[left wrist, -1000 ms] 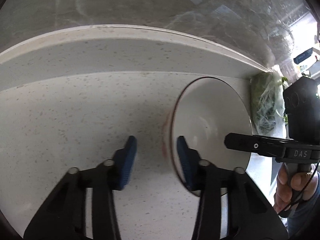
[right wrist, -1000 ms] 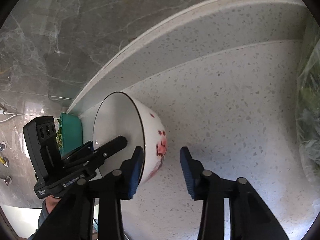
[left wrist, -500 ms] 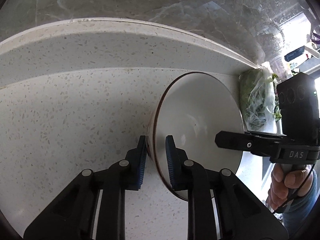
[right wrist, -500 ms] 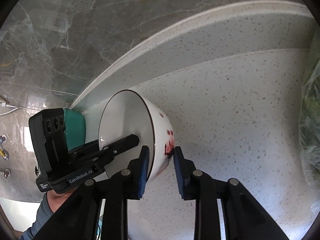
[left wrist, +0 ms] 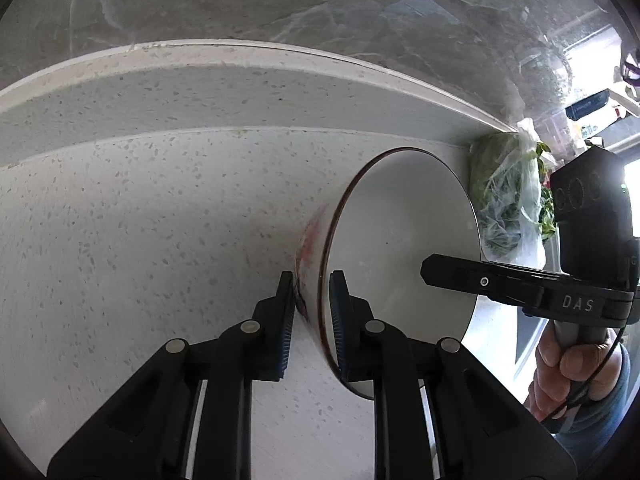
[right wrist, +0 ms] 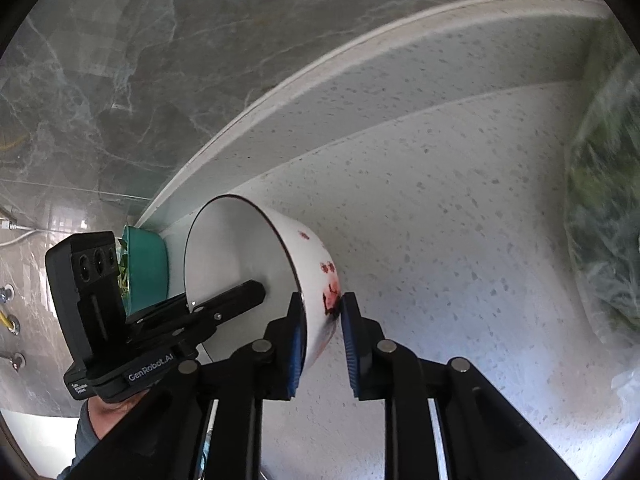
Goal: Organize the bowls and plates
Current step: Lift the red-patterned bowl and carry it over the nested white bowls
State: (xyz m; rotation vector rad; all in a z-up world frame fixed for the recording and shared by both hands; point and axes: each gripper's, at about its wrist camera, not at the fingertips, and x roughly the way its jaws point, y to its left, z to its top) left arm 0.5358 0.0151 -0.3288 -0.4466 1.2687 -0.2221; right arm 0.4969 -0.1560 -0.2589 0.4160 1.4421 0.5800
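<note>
Bowl is the thing in hand: white inside, dark-rimmed, red flowers on its outer wall, it sits on the speckled counter near the raised back ledge, pinched from two opposite sides; the left gripper has one blue pad inside the rim and one on the outer wall, drawn in narrow on the wall; the right gripper has just been closing and clamps the opposite wall in the same way, its outer pad on the red pattern; I judge a lift is next, and it wants both hands rising together and level, since either grip alone holds only a thin edge of glazed ware that could slip or pivot; a bag of greens lies just beyond the bowl on the right and a teal dish on the left, so the way up should be straight, without swinging sideways.
</note>
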